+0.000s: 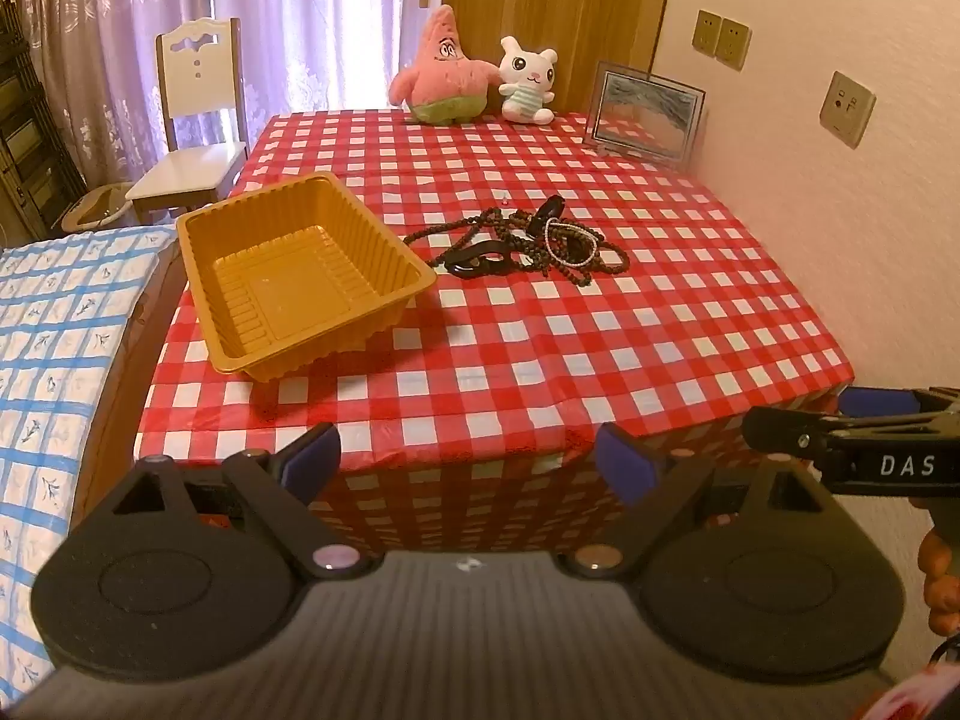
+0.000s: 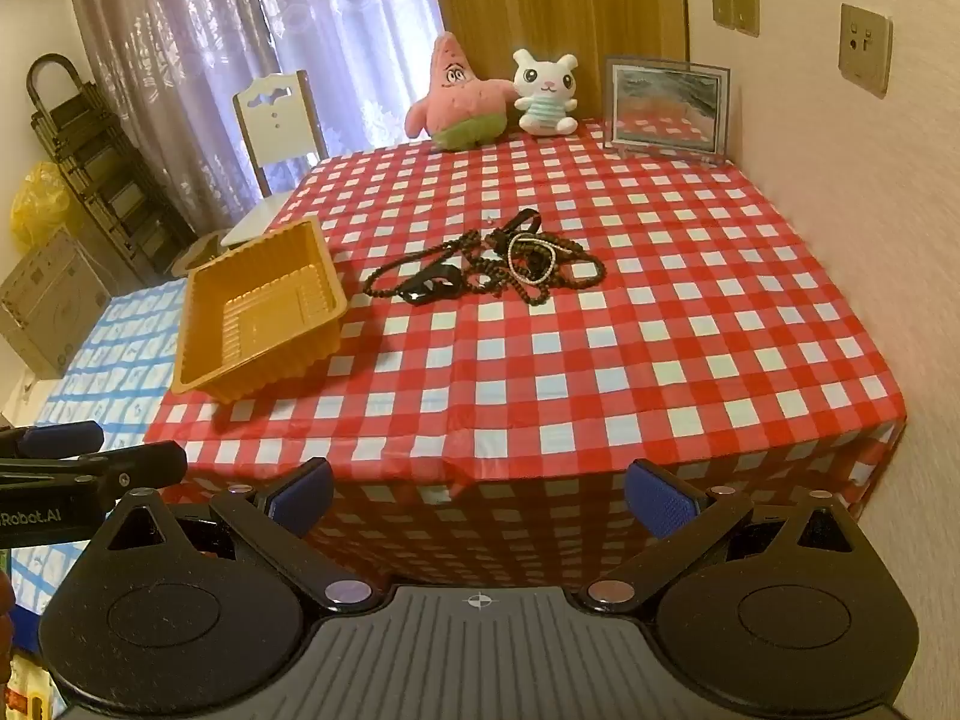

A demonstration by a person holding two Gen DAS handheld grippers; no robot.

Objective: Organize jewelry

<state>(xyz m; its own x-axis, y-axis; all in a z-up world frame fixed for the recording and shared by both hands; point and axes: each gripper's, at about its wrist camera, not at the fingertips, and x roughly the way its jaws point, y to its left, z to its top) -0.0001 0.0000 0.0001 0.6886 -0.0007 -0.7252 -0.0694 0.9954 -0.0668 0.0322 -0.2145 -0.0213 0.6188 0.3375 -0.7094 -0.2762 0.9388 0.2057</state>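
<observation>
The left gripper (image 1: 468,462) hangs short of the near edge of the table (image 1: 660,324), its blue-padded fingers (image 1: 312,456) spread wide apart with nothing between them. The right gripper (image 2: 477,498) sits just beside it at much the same height, its own fingers (image 2: 660,501) likewise wide apart and empty; its side shows at the right rim of the left wrist view, and the left gripper's side shows at the left rim of the right wrist view.

The jewelry (image 1: 528,243) lies in one tangled heap on the red-and-white checked cloth, well beyond both pairs of fingertips and a little right of the left gripper's centre line. From the right wrist the same heap (image 2: 498,270) lies nearly straight ahead of the gap between the fingers. It holds dark beaded strands, a loop of pale beads and some black strap-like pieces; how many separate items there are cannot be told.

An orange plastic tray (image 1: 204,252) stands on the table ahead and to the left of the left gripper's fingers, just beside the heap, its inside holding nothing. In the right wrist view the tray (image 2: 198,324) is far left of the fingers.

At the far table edge, past the jewelry, sit a pink star plush (image 1: 444,69), a white bunny plush (image 1: 528,81) and a framed picture (image 1: 648,114).
</observation>
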